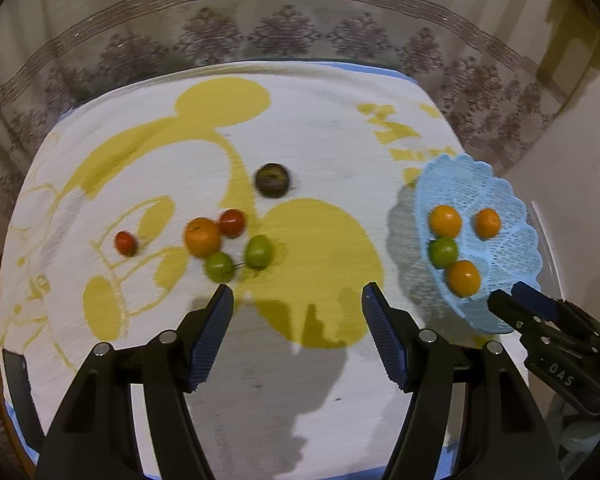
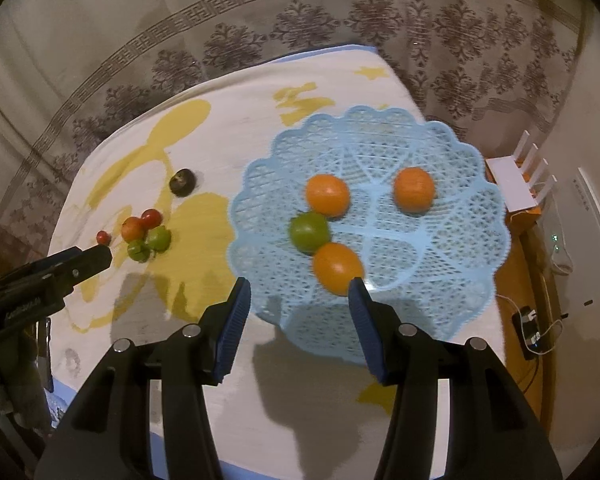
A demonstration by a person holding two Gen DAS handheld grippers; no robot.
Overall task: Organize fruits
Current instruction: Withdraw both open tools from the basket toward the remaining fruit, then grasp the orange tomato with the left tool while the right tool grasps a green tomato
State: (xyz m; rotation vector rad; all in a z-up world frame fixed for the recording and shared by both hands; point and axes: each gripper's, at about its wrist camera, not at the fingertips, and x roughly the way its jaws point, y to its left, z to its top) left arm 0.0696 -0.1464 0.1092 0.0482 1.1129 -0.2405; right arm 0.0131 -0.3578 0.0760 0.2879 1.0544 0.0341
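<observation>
A light blue lattice basket [image 2: 440, 168] [image 1: 504, 208] holds three orange fruits [image 2: 327, 195] and one green fruit [image 2: 309, 231]. On the cloth to its left lie an orange [image 1: 202, 236], two red fruits [image 1: 232, 222], two green fruits [image 1: 259, 251] and a dark fruit [image 1: 271, 180], also seen small in the right wrist view [image 2: 182, 182]. My left gripper [image 1: 298, 300] is open and empty, just short of the loose green fruits. My right gripper [image 2: 300, 292] is open and empty over the basket's near rim.
The table carries a white cloth with yellow cartoon print [image 1: 320, 140]. A lace curtain [image 1: 284, 32] hangs behind. A white router [image 2: 518, 182] and cables stand off the table's right side. The right gripper shows in the left wrist view [image 1: 512, 296].
</observation>
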